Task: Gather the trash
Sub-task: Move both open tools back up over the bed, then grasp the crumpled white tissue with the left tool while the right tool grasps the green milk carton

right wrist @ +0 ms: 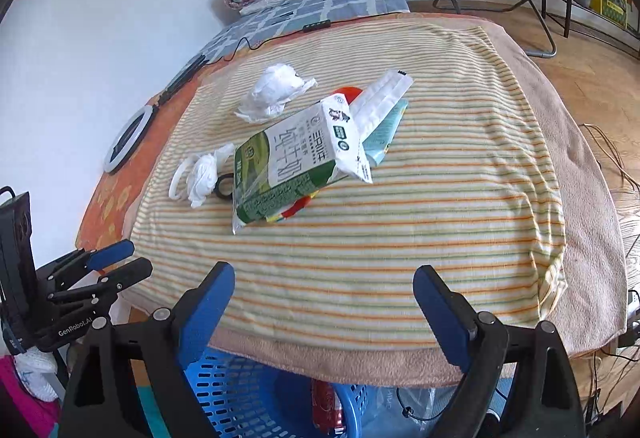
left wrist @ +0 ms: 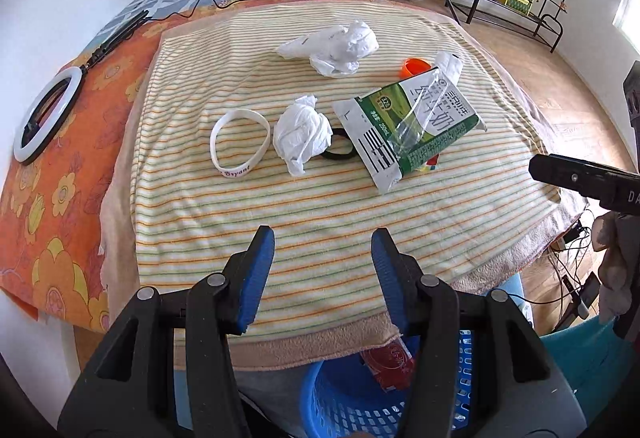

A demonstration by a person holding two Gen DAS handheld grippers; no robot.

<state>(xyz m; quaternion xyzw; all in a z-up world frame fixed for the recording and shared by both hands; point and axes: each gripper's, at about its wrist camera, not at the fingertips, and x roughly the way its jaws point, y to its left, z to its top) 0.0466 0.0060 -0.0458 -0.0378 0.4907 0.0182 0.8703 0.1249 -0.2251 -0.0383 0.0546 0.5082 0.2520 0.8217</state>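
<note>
Hovering over the near edge of the striped blanket (left wrist: 320, 198), left gripper (left wrist: 323, 238) and right gripper (right wrist: 324, 278) both gape empty. Milk carton (left wrist: 404, 122) lies mid-blanket toward its right edge, crumpled tissue (left wrist: 300, 134) just left of it. Blue basket (right wrist: 248, 390) sits below the near edge.

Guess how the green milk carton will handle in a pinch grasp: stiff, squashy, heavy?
The milk carton looks crumpled and flattened at its near end, so it is probably empty, light and likely to give under the pads. Clear film on its side may be slippery. It lies flat across other litter on the striped towel, so it should slide rather than roll.
</note>
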